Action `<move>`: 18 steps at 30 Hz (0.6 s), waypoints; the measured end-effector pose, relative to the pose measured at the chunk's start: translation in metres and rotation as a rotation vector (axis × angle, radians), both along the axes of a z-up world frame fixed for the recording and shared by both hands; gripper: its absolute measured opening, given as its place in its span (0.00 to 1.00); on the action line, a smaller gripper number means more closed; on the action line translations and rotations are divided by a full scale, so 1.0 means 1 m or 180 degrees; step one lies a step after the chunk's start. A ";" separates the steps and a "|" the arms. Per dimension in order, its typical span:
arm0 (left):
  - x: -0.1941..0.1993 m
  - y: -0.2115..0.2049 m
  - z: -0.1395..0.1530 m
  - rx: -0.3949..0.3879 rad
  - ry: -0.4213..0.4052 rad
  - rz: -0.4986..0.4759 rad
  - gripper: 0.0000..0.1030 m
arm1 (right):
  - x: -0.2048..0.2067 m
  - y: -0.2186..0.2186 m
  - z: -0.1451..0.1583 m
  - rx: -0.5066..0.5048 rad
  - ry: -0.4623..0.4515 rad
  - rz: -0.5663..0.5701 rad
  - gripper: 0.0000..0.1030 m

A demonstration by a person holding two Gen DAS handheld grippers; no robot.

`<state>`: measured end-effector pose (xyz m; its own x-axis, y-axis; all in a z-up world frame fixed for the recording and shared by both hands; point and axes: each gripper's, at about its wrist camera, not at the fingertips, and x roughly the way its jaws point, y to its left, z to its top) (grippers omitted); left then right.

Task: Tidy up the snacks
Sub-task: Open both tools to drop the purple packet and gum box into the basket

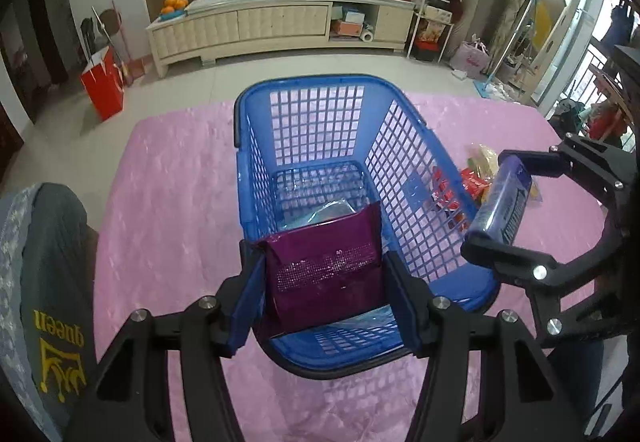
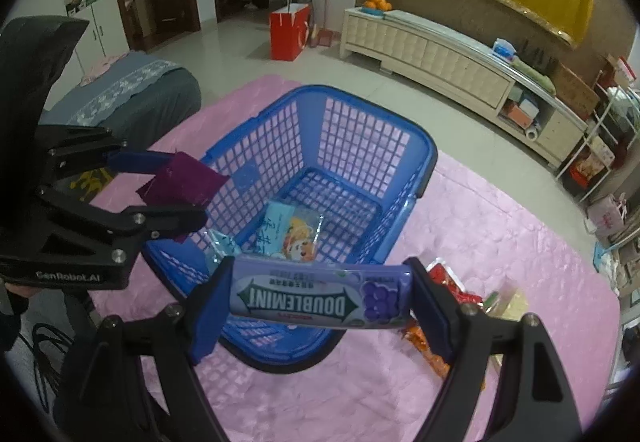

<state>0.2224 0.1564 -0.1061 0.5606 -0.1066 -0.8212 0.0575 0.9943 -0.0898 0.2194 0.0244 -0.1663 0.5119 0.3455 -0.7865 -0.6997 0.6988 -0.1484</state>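
A blue plastic basket (image 1: 400, 146) stands on a pink cloth; it also shows in the right wrist view (image 2: 360, 146). My left gripper (image 1: 326, 282) is shut on a purple snack packet (image 1: 324, 274) held over the basket's near end; the packet also shows in the right wrist view (image 2: 180, 182). My right gripper (image 2: 320, 302) is shut on a purple Doublemint gum tube (image 2: 320, 298) held just above the basket's rim; the tube also shows in the left wrist view (image 1: 500, 198). Light blue snack packets (image 2: 288, 230) lie on the basket floor.
Several loose snacks, red (image 2: 444, 278) and orange (image 2: 424, 342) wrappers, lie on the pink cloth (image 2: 360, 402) beside the basket. A grey cushioned seat (image 1: 44, 262) is at the left. A long cabinet (image 1: 280, 26) and a red bag (image 1: 104, 86) stand on the floor beyond.
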 end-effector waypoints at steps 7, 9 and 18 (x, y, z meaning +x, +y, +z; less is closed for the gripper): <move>-0.001 0.001 -0.008 -0.0002 0.0029 -0.0021 0.65 | 0.007 0.013 -0.005 -0.0163 -0.0087 0.0144 0.82; -0.001 0.001 -0.011 -0.0011 0.0052 -0.0024 0.69 | 0.008 0.014 -0.007 -0.0174 -0.0060 0.0157 0.82; -0.002 0.006 -0.014 -0.0029 0.0056 0.0017 0.69 | 0.017 0.015 -0.015 -0.0192 0.0051 0.0161 0.82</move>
